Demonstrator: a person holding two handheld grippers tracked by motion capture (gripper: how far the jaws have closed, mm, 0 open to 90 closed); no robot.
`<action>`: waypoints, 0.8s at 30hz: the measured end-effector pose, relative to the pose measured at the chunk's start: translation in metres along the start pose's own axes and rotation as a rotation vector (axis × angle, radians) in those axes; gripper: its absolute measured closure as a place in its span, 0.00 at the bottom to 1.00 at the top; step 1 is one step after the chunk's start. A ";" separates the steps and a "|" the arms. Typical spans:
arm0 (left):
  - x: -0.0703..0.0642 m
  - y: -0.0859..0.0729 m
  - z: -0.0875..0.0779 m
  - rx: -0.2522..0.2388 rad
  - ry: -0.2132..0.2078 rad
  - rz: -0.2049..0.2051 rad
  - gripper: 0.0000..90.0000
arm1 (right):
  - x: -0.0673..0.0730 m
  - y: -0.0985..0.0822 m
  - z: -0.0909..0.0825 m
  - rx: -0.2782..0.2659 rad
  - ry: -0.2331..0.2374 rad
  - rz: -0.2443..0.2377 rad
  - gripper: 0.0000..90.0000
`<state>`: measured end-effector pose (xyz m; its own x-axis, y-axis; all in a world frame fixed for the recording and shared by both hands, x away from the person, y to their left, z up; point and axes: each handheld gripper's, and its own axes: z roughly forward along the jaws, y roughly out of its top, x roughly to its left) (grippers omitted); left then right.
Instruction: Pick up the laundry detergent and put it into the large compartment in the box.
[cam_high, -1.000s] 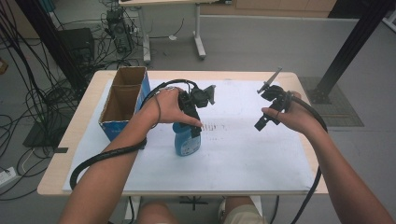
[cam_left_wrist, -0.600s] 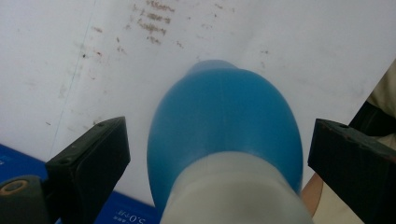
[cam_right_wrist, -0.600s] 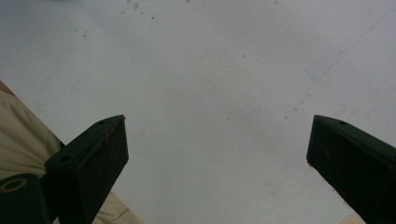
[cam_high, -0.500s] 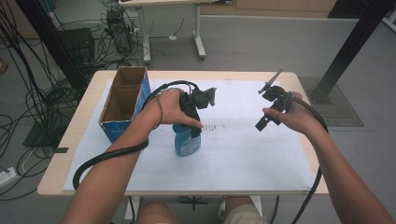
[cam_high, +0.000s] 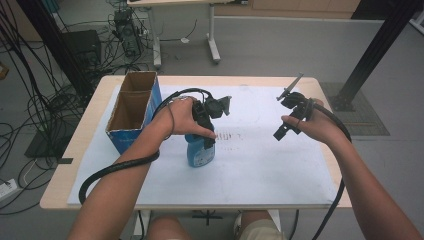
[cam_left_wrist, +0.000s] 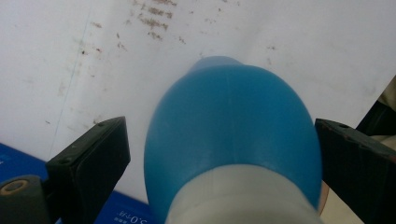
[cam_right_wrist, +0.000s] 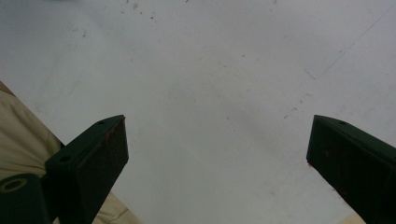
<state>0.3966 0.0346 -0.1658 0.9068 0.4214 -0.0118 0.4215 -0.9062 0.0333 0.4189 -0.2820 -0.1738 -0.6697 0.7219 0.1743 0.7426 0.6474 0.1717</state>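
Blue bottle (cam_high: 200, 152) with white label; blue cardboard box (cam_high: 131, 112), brown inside; white table sheet (cam_high: 260, 165), brown speckles.

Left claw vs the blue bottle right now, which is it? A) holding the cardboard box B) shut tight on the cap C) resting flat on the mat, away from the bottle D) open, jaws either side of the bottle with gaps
D: in the left gripper view the left claw is open, its jaws flanking the blue bottle with white mat visible in the gap on the left.
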 end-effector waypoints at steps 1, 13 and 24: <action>0.000 -0.001 0.000 -0.004 -0.003 -0.005 0.06 | 0.000 0.000 -0.001 -0.001 -0.001 0.001 0.06; 0.000 0.000 -0.002 -0.007 0.005 -0.010 0.06 | -0.001 -0.001 -0.001 -0.002 0.000 0.002 0.06; 0.001 -0.002 0.000 -0.013 0.005 -0.009 0.06 | -0.001 0.000 0.001 0.003 0.003 0.002 0.06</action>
<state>0.3964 0.0368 -0.1654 0.9027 0.4302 -0.0070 0.4300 -0.9016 0.0464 0.4196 -0.2827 -0.1752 -0.6682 0.7225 0.1778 0.7440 0.6466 0.1686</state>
